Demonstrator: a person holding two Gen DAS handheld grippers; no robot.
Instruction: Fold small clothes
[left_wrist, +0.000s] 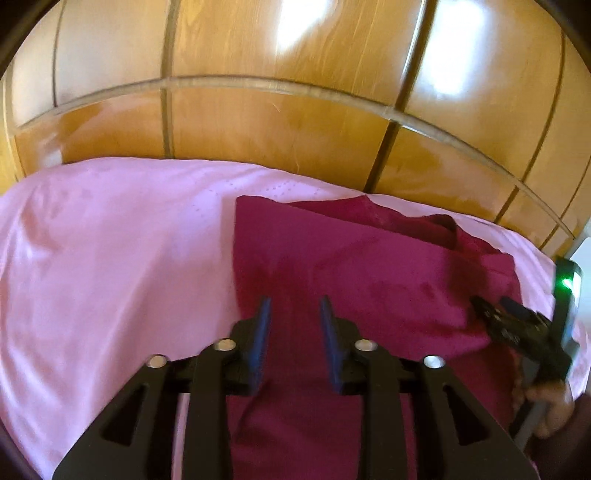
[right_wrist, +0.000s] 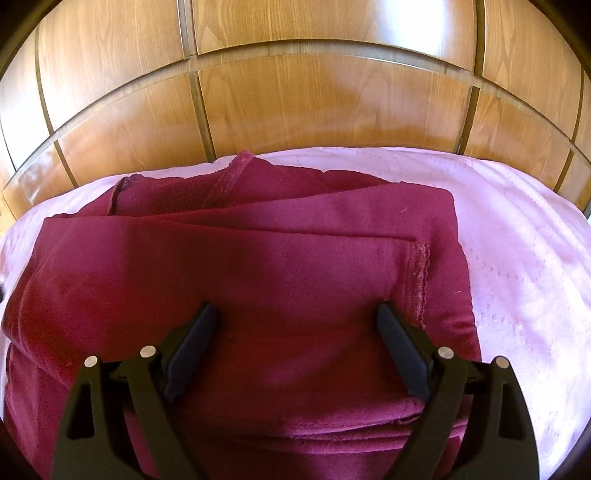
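A maroon garment (left_wrist: 369, 266) (right_wrist: 258, 258) lies folded in several layers on a pink sheet (left_wrist: 110, 240) (right_wrist: 517, 240), with a stitched hem showing on its top layer. My left gripper (left_wrist: 294, 304) is over the garment's left part, its blue pads (left_wrist: 263, 317) partly apart with only cloth beneath them and nothing pinched. My right gripper (right_wrist: 295, 310) stands wide open above the middle of the folded stack, and nothing is gripped. In the left wrist view the right gripper (left_wrist: 509, 325) reaches in from the right edge onto the garment's right side, held by a hand (left_wrist: 550, 406).
Glossy wooden panels (left_wrist: 295, 129) (right_wrist: 314, 103) rise directly behind the pink-covered surface. Bare pink sheet spreads to the left of the garment in the left wrist view and to its right in the right wrist view.
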